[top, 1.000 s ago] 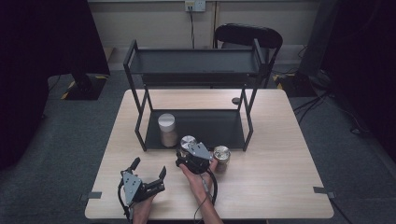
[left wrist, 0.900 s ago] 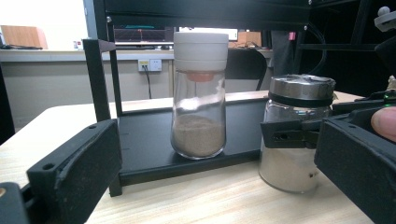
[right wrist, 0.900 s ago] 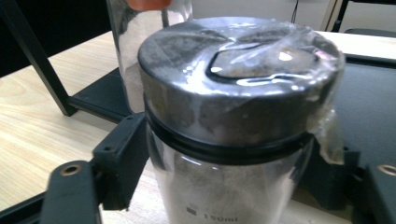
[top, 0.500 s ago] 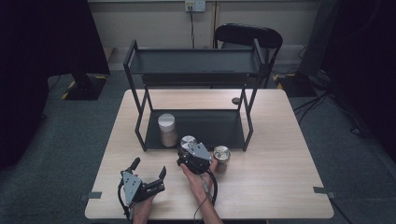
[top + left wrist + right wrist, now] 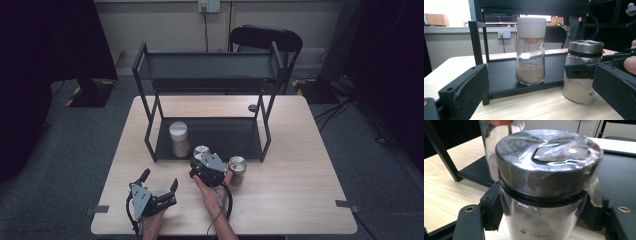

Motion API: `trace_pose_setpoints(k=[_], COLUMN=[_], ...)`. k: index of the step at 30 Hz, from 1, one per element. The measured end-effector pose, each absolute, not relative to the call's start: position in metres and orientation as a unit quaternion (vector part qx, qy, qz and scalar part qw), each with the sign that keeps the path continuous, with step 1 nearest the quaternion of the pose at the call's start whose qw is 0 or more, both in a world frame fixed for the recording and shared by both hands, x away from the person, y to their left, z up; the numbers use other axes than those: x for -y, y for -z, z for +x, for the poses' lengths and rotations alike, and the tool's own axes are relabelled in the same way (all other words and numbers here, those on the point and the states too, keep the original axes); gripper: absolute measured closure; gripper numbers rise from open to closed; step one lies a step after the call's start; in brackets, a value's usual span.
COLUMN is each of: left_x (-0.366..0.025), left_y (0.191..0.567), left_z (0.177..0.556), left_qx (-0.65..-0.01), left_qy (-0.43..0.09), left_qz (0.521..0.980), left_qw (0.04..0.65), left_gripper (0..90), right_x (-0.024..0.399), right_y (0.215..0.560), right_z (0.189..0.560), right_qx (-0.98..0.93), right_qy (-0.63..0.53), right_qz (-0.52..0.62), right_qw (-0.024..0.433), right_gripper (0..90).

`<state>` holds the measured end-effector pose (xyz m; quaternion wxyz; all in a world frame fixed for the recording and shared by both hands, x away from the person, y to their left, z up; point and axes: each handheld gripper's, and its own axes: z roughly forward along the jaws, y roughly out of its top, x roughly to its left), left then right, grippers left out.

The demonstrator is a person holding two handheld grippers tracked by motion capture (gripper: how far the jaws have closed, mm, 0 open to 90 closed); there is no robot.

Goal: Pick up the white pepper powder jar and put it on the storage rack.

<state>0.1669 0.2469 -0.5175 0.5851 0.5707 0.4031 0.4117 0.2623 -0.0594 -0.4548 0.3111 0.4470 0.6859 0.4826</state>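
Observation:
A glass jar with a silver metal lid [image 5: 201, 151] [image 5: 546, 170] stands on the table just in front of the black rack's lower shelf [image 5: 225, 135]. My right gripper [image 5: 202, 161] [image 5: 544, 220] is shut on it, one jaw on each side of the glass below the lid. In the left gripper view the same jar [image 5: 582, 72] holds pale powder, with a black jaw across it. My left gripper [image 5: 159, 180] [image 5: 539, 100] rests open near the table's front left, nothing between its jaws. A white-lidded jar [image 5: 178, 137] [image 5: 530, 50] of brown powder stands on the lower shelf.
A second metal-lidded jar [image 5: 237, 165] stands on the table right of the held one. The two-tier rack's upper shelf [image 5: 210, 67] is bare. A small dark disc [image 5: 252, 107] lies behind the rack, and a chair [image 5: 265, 37] stands beyond the table.

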Motion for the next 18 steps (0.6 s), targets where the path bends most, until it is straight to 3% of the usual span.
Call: trace_pose_setpoints(k=[18], left_x=[-0.2468], left_y=[0.5175], left_z=[0.1669], left_qx=[-0.403], left_qy=[-0.412], left_qz=[0.571], left_qw=[0.585], left_gripper=[0.0], right_x=[0.0583], right_y=[0.4487], right_z=[0.2632], right_qx=[-0.685], right_qy=[-0.484], right_qz=[0.442], right_qw=[0.317], right_gripper=[30.5])
